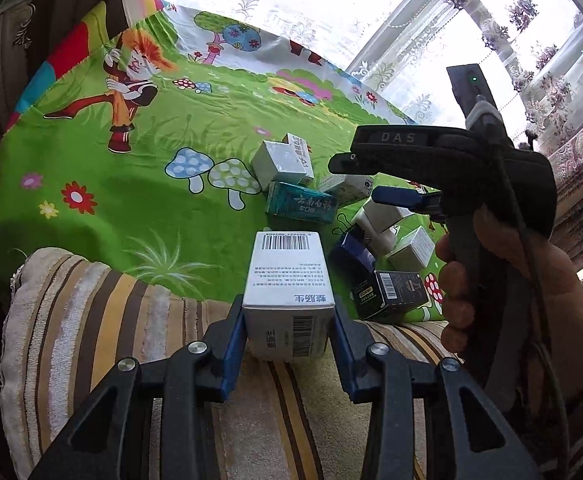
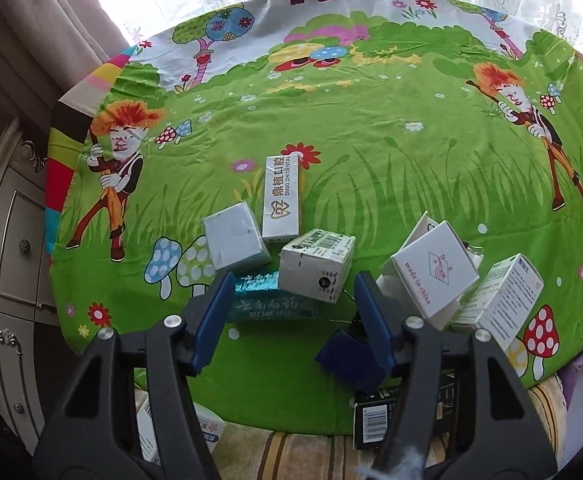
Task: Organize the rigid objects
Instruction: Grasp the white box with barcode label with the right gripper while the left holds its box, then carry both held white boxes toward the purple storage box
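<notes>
The left gripper (image 1: 289, 320) is clamping a white cardboard box (image 1: 287, 284) between its blue pads, pressing on both long sides; the box, printed with barcodes and small text, is sitting over a striped, ribbed towel (image 1: 91, 320) at the near edge of the surface (image 2: 371, 140), which is wearing a glossy green cartoon cloth.

The right gripper (image 2: 291, 312) is pointing steeply down at the pile of boxes, its jaws standing partly apart with nothing pressed between them. A hand (image 1: 511, 280) is wrapping round its black handle.

Below it a shiny teal carton (image 2: 267, 300) is lying flat, a white barcode box (image 2: 317, 264) is leaning on it, and a dark blue box (image 2: 351, 360) is sitting by the right finger. A tall white dental box (image 2: 281, 200) is lying further back.
</notes>
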{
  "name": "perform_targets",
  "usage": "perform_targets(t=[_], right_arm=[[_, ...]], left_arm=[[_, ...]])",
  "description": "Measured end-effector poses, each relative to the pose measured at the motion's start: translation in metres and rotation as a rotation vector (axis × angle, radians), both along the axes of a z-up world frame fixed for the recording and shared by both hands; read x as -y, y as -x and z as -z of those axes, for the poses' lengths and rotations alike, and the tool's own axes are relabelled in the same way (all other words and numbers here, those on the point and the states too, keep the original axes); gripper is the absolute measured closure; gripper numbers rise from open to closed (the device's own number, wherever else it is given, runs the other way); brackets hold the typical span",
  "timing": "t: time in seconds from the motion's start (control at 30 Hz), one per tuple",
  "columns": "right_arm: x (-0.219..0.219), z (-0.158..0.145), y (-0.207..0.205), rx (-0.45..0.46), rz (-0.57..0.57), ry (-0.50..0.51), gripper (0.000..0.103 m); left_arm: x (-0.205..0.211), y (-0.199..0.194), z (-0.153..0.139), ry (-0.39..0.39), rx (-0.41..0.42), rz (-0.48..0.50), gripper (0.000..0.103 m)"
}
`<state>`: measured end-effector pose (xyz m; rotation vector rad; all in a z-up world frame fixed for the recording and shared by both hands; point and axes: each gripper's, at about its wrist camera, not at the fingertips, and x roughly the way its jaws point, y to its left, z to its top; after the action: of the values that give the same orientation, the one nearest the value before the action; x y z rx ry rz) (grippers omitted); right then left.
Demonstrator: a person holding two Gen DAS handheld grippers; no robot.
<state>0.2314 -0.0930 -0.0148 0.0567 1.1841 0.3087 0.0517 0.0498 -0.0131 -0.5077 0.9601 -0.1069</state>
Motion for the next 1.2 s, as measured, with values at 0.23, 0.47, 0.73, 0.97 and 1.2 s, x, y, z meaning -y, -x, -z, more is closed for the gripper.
perform_targets(t=[0.23,0.47,0.73,0.97,1.2], right_arm=[[-0.009,0.009,-0.006,0.007,-0.015,0.042,0.058],[-0.008,0.004,0.0,0.054,-0.033,0.05,0.061],[0.005,-0.028,0.034,0.18,-0.088,-0.009,0.061],[0.03,-0.049,0.085,0.282,-0.139,-0.024,0.061],[0.077,-0.058,0.126,0.34,-0.118,-0.028,0.061]], left_arm=[[0.0,-0.001,0.002,0.003,-0.004,0.003,0.063],[0.001,-0.001,0.002,0.002,-0.002,0.002,0.063],[0.003,0.002,-0.002,-0.002,0.026,0.008,0.063],[0.013,0.005,-0.012,-0.028,0.049,0.033,0.063],[0.037,0.009,-0.02,-0.029,0.054,0.092,0.063]])
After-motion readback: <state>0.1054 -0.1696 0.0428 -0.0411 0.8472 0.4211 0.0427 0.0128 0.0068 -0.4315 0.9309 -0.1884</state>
